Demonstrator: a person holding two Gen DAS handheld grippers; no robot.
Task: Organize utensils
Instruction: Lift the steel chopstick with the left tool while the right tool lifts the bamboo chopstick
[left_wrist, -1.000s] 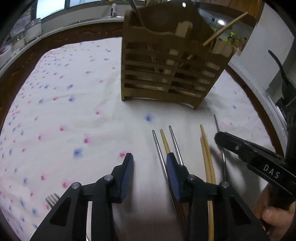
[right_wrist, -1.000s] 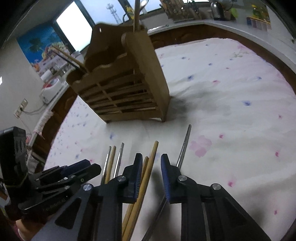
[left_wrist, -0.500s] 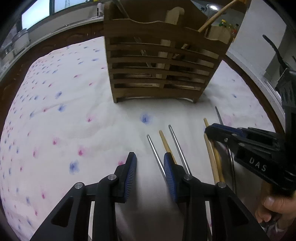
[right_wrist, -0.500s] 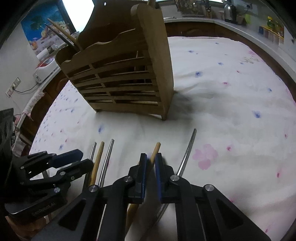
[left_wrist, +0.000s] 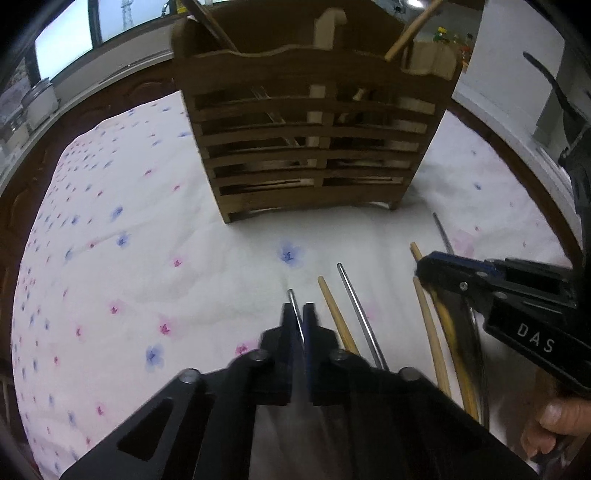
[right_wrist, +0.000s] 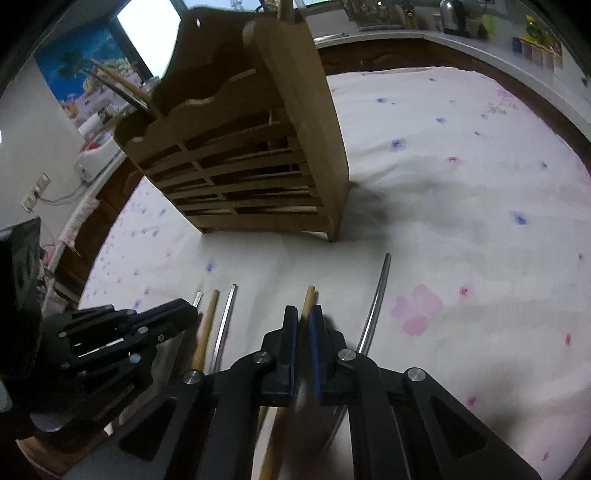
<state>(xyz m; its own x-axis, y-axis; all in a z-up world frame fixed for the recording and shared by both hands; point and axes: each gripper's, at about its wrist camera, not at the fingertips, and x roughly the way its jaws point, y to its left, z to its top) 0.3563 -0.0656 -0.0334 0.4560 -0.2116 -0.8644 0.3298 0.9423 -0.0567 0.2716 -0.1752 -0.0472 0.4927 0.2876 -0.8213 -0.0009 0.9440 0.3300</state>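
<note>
A slatted wooden utensil holder (left_wrist: 314, 147) (right_wrist: 251, 166) stands on the flowered cloth with sticks poking out of its top. In front of it lie several chopsticks. My left gripper (left_wrist: 299, 312) points down at the cloth, its jaws closing tight on the leftmost metal chopstick (left_wrist: 291, 297). A wooden chopstick (left_wrist: 332, 310) and another metal one (left_wrist: 354, 295) lie just to its right. My right gripper (right_wrist: 303, 314) is shut on a wooden chopstick (right_wrist: 308, 295). A curved metal utensil handle (right_wrist: 376, 291) lies to its right. My left gripper (right_wrist: 184, 314) shows at the left of the right wrist view.
White cloth with pink and blue flowers (left_wrist: 129, 258) covers a round dark wooden table (left_wrist: 110, 107). Jars (left_wrist: 40, 99) stand on a ledge at the left. A kettle (right_wrist: 454, 16) stands on the far counter. A person's hand (left_wrist: 554, 424) holds the right gripper's handle.
My left gripper slid right over the leftmost metal chopstick and its jaws closed on it. My right gripper's jaws closed on the wooden chopstick.
</note>
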